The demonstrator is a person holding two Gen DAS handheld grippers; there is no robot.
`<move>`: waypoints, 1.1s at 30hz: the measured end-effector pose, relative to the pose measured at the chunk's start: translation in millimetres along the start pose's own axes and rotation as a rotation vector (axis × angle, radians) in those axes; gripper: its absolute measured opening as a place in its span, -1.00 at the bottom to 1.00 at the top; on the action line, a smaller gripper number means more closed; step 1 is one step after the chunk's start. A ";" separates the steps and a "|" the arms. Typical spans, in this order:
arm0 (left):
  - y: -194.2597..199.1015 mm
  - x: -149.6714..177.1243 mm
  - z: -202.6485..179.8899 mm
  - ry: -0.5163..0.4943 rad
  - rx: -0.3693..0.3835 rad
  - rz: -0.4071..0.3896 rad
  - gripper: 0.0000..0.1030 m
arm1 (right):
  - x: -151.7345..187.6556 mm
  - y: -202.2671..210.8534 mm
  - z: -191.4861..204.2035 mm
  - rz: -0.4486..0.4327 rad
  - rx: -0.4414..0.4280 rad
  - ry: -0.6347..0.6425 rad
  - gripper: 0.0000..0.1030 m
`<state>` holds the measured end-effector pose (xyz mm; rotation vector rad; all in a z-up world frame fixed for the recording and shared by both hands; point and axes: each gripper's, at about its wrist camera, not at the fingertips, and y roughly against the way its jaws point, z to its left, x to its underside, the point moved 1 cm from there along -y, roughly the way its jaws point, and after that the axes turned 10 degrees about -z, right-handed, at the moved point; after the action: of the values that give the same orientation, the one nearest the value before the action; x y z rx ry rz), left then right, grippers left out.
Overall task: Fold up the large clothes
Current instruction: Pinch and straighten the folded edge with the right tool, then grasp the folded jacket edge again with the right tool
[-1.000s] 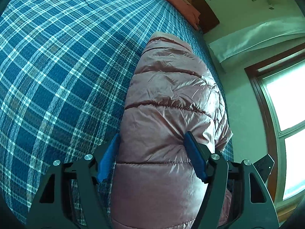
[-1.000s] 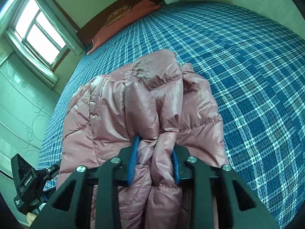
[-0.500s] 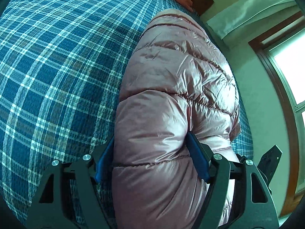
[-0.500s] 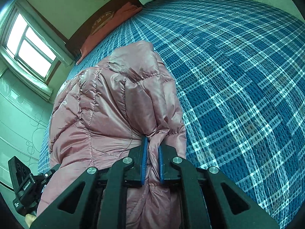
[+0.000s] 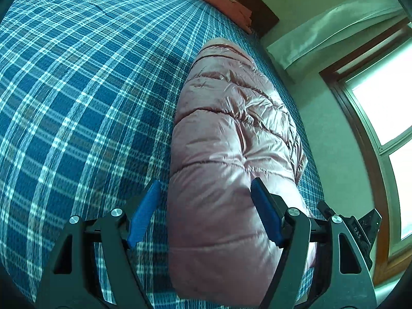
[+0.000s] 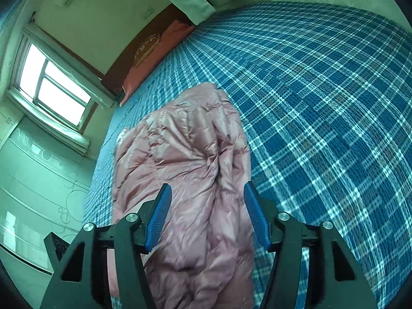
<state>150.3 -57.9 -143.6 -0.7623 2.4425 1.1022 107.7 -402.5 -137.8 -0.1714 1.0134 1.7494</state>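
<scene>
A bed covered in a blue plaid sheet fills most of both views. At its far end lies an orange-red pillow against a dark wooden headboard. The walls are pale green, a bright window with a light curtain sits beside the bed, and a pale wardrobe with circle patterns stands along the wall.

The pink puffer jacket lies bunched lengthwise near the bed's window-side edge. The left claw is spread wide, its blue pads either side of the jacket's near end; the right-hand pad touches the fabric, the other stands clear. The right claw is also spread wide over the crumpled jacket, gripping nothing.

The jacket's near end is cut off behind the claws in both views, and its sleeves and collar cannot be made out among the folds.
</scene>
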 end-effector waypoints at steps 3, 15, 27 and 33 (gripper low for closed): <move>8.7 12.6 0.9 0.003 0.011 0.002 0.50 | 21.1 8.2 4.6 0.043 0.010 0.046 0.21; -29.0 32.5 18.6 0.036 -0.042 0.075 0.03 | 76.0 -18.8 -38.3 0.082 0.025 -0.022 -0.42; 6.5 17.1 19.2 0.114 -0.014 0.017 0.26 | 59.3 26.8 -35.7 0.009 0.030 -0.036 0.13; 5.2 -17.8 7.4 0.151 0.022 -0.030 0.50 | 13.9 21.4 -17.8 -0.062 0.027 -0.059 0.40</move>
<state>162.0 -43.5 -136.1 -0.9029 2.5534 1.0388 77.8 -406.7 -145.1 -0.1323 0.9785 1.6748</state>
